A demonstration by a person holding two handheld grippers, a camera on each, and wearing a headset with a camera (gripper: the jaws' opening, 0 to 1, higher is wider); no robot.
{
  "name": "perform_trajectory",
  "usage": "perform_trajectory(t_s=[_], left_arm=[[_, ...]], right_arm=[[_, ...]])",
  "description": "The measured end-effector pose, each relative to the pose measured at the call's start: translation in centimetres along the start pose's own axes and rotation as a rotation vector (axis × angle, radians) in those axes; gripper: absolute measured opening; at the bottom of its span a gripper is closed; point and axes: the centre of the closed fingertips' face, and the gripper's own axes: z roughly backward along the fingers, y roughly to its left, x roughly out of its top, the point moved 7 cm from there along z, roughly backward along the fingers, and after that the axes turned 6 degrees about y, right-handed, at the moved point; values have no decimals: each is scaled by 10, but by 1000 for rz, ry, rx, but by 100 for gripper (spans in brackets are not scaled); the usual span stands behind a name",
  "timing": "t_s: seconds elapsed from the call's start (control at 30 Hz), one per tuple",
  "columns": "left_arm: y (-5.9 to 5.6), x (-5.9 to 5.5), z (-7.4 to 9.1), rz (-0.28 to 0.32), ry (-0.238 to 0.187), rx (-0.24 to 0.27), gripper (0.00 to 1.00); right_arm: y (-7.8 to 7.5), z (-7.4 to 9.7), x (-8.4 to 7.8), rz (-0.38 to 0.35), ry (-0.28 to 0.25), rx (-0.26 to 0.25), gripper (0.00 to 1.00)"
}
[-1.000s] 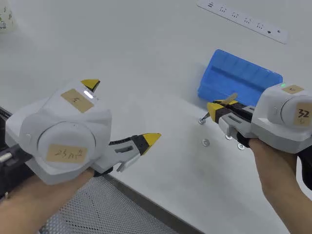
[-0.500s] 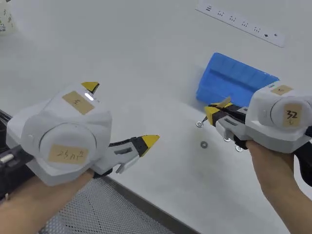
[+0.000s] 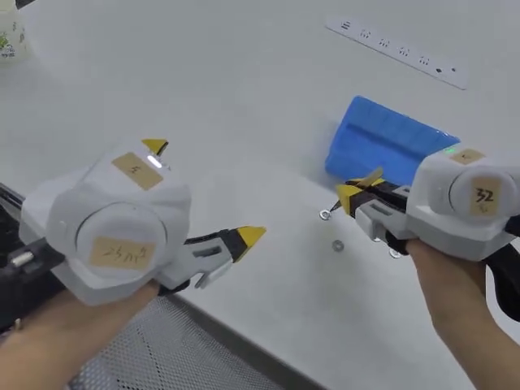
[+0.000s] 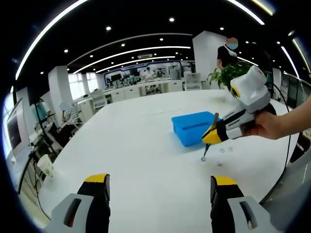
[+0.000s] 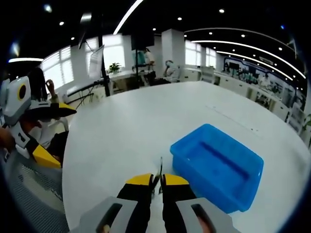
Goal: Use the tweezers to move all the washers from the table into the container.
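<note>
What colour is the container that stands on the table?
The container is bright blue, plain and without pattern; the right gripper view shows it best.

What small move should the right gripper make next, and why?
Probably lift the right gripper toward the blue container, which sits open just behind it: its tweezers seem to hold a washer at the tip.

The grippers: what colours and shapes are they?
Both are chunky white shells with round ends, black jaws and yellow tips. The left gripper has tan handwritten stickers; the right gripper has one marked 32 and a small green light.
</note>
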Motion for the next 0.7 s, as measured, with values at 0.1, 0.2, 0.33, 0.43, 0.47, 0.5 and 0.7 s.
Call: perform_trajectory(t_s=[0.1, 0.2, 0.33, 0.43, 0.47, 0.5, 0.7], left_arm=[[0, 0, 0, 1, -1, 0, 87], [-1, 0, 0, 0, 0, -1, 87], [-2, 0, 0, -2, 1, -3, 86], [-2, -1, -1, -1, 3, -4, 86], [-2, -1, -1, -1, 3, -4, 86], [-1, 0, -1, -1, 3, -4, 86], [1, 0, -1, 2, 3, -1, 86]], right_arm=[[1, 0, 0, -6, -3, 7, 4], [1, -3, -5, -3, 16, 6, 4], [1, -3, -4, -8, 6, 3, 4], [1, -4, -3, -10, 10, 3, 4], [1, -4, -2, -11, 11, 3, 4], [2, -4, -2, -15, 9, 4, 4], [4, -6, -2, -25, 9, 4, 4]])
